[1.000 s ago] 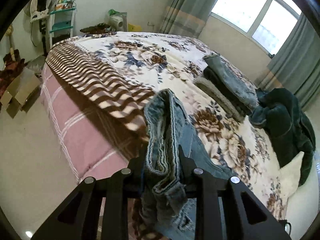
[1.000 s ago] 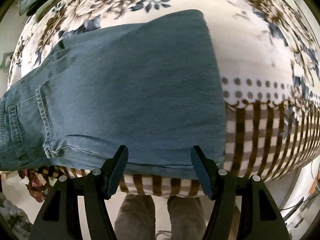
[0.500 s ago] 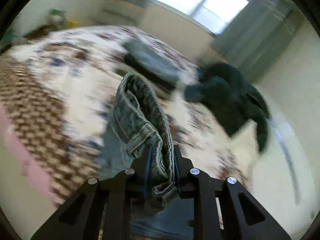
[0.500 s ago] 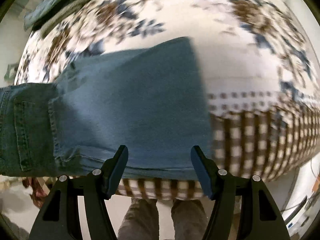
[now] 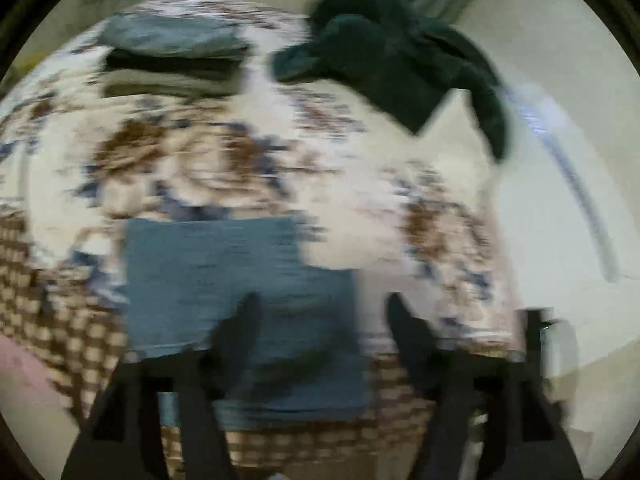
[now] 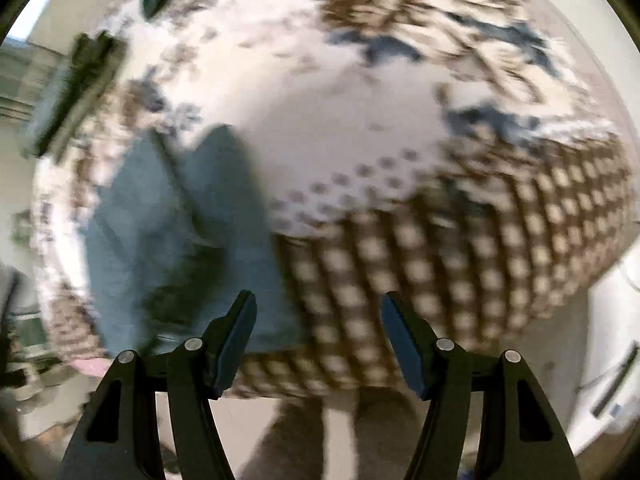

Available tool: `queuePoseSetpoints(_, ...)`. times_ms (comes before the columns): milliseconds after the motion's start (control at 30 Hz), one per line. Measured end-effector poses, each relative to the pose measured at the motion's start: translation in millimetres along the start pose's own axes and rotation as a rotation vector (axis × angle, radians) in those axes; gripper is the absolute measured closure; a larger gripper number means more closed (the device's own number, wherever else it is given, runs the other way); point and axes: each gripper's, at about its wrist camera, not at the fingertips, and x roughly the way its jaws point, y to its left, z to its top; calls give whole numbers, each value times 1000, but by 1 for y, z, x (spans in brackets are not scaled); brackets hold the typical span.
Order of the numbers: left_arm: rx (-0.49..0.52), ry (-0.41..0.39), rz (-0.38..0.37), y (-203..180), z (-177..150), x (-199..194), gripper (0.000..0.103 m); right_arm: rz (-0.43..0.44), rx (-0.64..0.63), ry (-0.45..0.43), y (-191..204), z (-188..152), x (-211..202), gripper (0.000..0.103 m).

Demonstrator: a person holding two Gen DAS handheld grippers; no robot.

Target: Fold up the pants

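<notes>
Both views are heavily blurred, so fine detail is unreliable. The jeans [image 5: 224, 288] lie folded on the bed [image 5: 360, 168], near its front edge, at about 6 o'clock in the left wrist view; in the right wrist view they sit at about 8 o'clock, partly over the checked border [image 6: 460, 248] of the cover. The left gripper [image 5: 320, 316] is above the jeans with its jaws opening; denim shows behind the gap, but no fabric appears pinched by either finger. The right gripper [image 6: 316, 312] stands well open and empty, with the border, not the jeans, between its fingers. Risks, as judged from this position: the fold sits close to the edge, so a nudge from either finger on withdrawal could drag the top layer askew or tip the bundle towards the floor (the person's legs [image 6: 320, 432] stand directly below that edge). A hem thread could catch on the opening left jaws and lift a layer, though blur prevents confirming that the fabric is fully clear. The layers look unevenly stacked in the left view, the upper step narrower than the lower; whether that is a true misalignment or smear cannot be told. The pile of folded clothes [image 5: 172, 56] at 11 o'clock and the dark garment [image 5: 392, 56] at 1 o'clock lie well apart and pose no interference.
</notes>
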Motion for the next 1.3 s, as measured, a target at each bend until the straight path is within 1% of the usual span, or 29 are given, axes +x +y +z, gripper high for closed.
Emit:
queuePoseSetpoints(67,-27,26,107,35,2,6,31,76,-27,7,18,10,7,31)
queuePoseSetpoints(133,-61,57,190,70,3,12,31,107,-55,8,43,23,26,31)
queuePoseSetpoints(200,-74,69,227,87,-3,13,31,113,-68,45,58,35,53,31)
queuePoseSetpoints(233,-66,67,251,95,-2,12,31,131,-46,88,63,41,72,31)
queuePoseSetpoints(267,-56,64,265,98,-2,12,31,170,-24,150,68,46,93,31)
queuePoseSetpoints(300,-44,62,276,101,-1,13,31,180,5,213,73,48,115,29)
queuePoseSetpoints(333,-34,63,283,103,-1,13,31,155,20,215,74,53,131,29)
queuePoseSetpoints(367,-25,68,292,104,-1,14,31,139,29,198,77,54,141,29)
queuePoseSetpoints(400,-19,70,295,104,-2,15,31,115,34,173,78,52,144,31)
queuePoseSetpoints(467,-2,74,296,101,-3,15,31,84,24,132,83,47,140,44)
queuePoseSetpoints(500,0,75,296,102,-2,15,31,83,11,110,86,43,135,56)
queuePoseSetpoints(533,1,78,289,101,-3,16,31,80,-1,83,88,38,127,61)
queuePoseSetpoints(633,6,89,278,100,-3,18,31,44,-67,10,99,28,102,68)
queuePoseSetpoints(700,1,95,268,100,-3,18,31,34,-84,-52,101,22,74,71)
queuePoseSetpoints(767,-6,101,258,101,-4,18,31,30,-64,-118,89,16,38,75)
queuePoseSetpoints(800,-7,102,255,102,-4,18,31,24,-42,-145,78,12,20,78)
queuePoseSetpoints(833,-10,104,250,103,-5,19,31,22,-23,-159,68,8,5,81)
queuePoseSetpoints(900,-29,121,227,106,-6,24,30,1,9,-158,38,1,-14,81)
queuePoseSetpoints(933,-45,133,208,108,-7,29,25,-11,23,-144,23,-4,-17,81)
queuePoseSetpoints(967,-64,150,181,111,-7,35,14,-13,21,-111,10,-6,-15,80)
queuePoseSetpoints(1000,-80,163,161,113,-8,40,10,0,13,-45,-1,-8,-4,77)
queuePoseSetpoints(1033,-94,175,144,114,-7,47,7,22,23,27,-9,-8,8,70)
queuePoseSetpoints(1067,-100,184,132,115,-7,52,7,39,46,81,-15,-7,17,64)
queuePoseSetpoints(1100,-103,193,121,116,-6,58,7,41,66,107,-19,-5,22,63)
queuePoseSetpoints(1167,-110,217,109,118,-3,75,7,45,77,52,-22,4,15,62)
queuePoseSetpoints(1200,-111,222,109,118,-2,79,7,71,80,-3,-21,14,9,55)
queuePoseSetpoints(1233,-115,232,110,119,-1,87,7,96,83,-33,-20,20,8,40)
queuePoseSetpoints(1267,-116,241,104,120,1,91,7,143,87,-60,-18,29,10,33)
queuePoseSetpoints(1300,-116,245,101,121,1,94,7,189,91,-55,-16,39,19,25)
